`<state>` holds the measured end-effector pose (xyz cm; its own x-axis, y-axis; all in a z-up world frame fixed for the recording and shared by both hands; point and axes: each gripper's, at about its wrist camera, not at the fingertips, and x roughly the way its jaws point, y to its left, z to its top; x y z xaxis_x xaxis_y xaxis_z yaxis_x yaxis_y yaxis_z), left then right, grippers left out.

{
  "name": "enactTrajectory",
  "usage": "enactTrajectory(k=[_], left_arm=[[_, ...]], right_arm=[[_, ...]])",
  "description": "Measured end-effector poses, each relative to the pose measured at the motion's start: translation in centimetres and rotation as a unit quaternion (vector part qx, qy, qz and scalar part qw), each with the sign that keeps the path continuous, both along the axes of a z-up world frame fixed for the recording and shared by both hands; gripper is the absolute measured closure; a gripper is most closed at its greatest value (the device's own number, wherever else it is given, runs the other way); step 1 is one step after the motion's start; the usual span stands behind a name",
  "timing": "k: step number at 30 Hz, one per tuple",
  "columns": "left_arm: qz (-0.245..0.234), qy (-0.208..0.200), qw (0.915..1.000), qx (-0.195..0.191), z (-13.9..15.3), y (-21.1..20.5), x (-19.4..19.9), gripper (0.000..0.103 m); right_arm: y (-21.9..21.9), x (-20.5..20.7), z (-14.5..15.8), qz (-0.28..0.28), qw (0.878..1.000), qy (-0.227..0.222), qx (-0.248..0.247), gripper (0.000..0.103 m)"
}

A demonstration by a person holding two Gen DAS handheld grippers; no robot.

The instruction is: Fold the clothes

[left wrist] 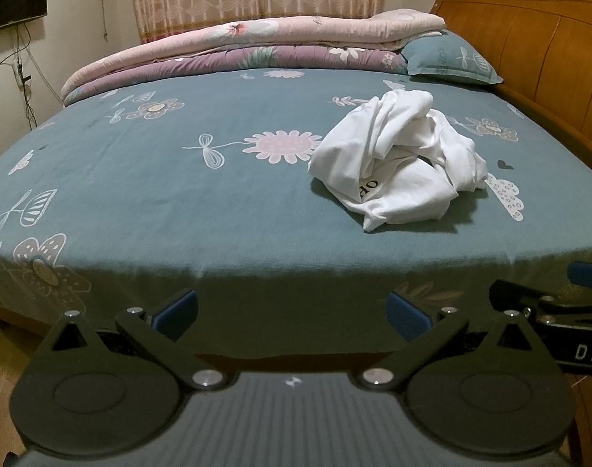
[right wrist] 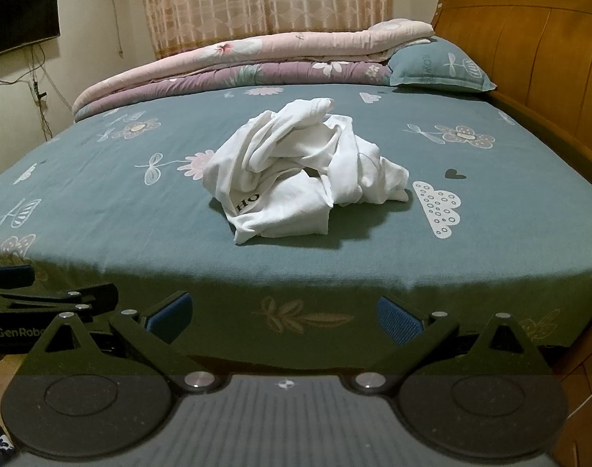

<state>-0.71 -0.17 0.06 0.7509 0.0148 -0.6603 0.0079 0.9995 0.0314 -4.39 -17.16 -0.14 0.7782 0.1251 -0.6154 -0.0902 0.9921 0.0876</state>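
A crumpled white garment (left wrist: 397,163) with black lettering lies in a heap on the blue-green flowered bed sheet (left wrist: 179,194). It also shows in the right wrist view (right wrist: 300,171), on the sheet (right wrist: 490,241). My left gripper (left wrist: 292,315) is open and empty, held in front of the bed's near edge, short of the garment. My right gripper (right wrist: 284,317) is open and empty, also before the near edge. Each gripper shows at the side of the other's view: the right one (left wrist: 549,299), the left one (right wrist: 43,295).
Folded pink and purple quilts (left wrist: 237,54) lie along the far side of the bed. A blue-green pillow (left wrist: 447,58) rests by the wooden headboard (left wrist: 529,39) on the right. A curtain (right wrist: 265,0) hangs behind, and a dark screen (right wrist: 20,19) is on the left wall.
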Motion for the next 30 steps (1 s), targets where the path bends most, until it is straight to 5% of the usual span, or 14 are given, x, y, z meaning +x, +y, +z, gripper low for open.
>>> enactTrajectory(k=[14, 30], left_arm=[[0.003, 0.003, 1.0, -0.002, -0.2, 1.0, 1.2, 0.001], [-0.021, 0.009, 0.9997, 0.002, -0.6, -0.5, 9.2, 0.001]], right_arm=[[0.9, 1.2, 0.0, 0.004, 1.0, 0.004, -0.005, 0.0], [-0.9, 9.1, -0.8, -0.013, 1.0, 0.021, -0.002, 0.0]])
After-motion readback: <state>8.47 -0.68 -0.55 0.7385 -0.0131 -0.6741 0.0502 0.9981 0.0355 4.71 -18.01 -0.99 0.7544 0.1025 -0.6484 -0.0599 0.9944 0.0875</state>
